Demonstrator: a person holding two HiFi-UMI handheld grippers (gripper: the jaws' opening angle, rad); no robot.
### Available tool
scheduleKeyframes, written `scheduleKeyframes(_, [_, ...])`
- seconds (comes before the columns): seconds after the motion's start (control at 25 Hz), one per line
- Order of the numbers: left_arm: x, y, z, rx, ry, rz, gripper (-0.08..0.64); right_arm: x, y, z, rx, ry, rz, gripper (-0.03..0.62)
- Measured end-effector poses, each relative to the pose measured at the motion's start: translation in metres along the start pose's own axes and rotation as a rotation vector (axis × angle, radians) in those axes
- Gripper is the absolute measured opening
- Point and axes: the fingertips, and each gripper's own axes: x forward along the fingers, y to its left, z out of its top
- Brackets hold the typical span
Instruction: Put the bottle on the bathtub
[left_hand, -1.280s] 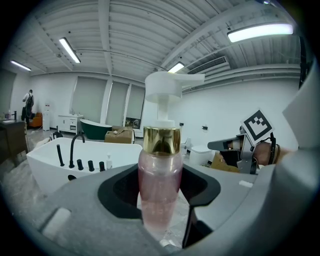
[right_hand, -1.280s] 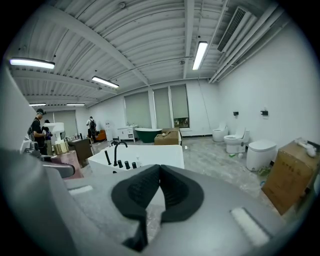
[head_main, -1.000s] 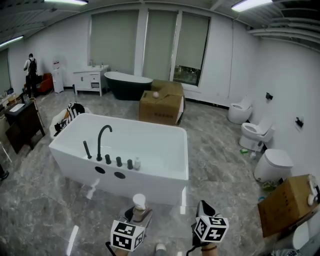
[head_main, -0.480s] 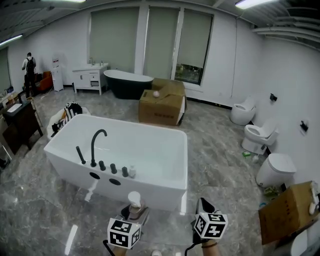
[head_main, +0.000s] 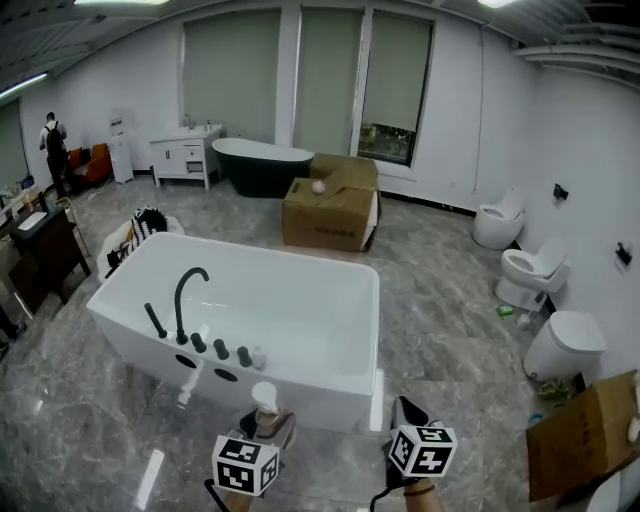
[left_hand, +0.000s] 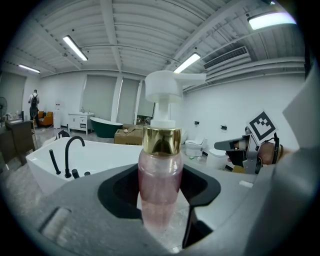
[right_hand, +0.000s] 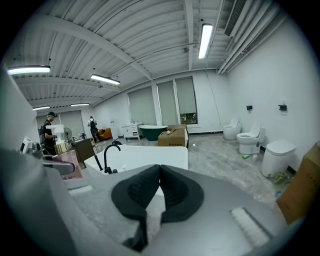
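Observation:
A pink pump bottle (left_hand: 160, 180) with a gold collar and white pump head stands upright between the jaws of my left gripper (left_hand: 161, 210), which is shut on it. In the head view the bottle (head_main: 265, 405) shows just in front of the near wall of the white bathtub (head_main: 330, 385). A black faucet (head_main: 184, 300) and several black knobs sit on the tub's near-left rim. My right gripper (head_main: 408, 418) hangs to the right of the bottle, near the tub's front right corner; its jaws are shut on nothing (right_hand: 159, 175).
A cardboard box (head_main: 330, 210) and a dark bathtub (head_main: 260, 165) stand beyond the white tub. Toilets (head_main: 530, 275) line the right wall, with another box (head_main: 585, 435) at the lower right. A person (head_main: 50, 145) stands far left near a dark cabinet (head_main: 40, 255).
Both grippers and the bottle have come closer to the white tub's near wall; the tub sits lower and larger in the head view.

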Motion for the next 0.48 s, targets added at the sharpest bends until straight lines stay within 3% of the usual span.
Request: scheduleKeyframes(0.48, [0.048,-0.002,0.032,0.031,-0.023,0.037,0.227,0.034,-0.055,0.01,0.098,-0.022,-0.007,0.003])
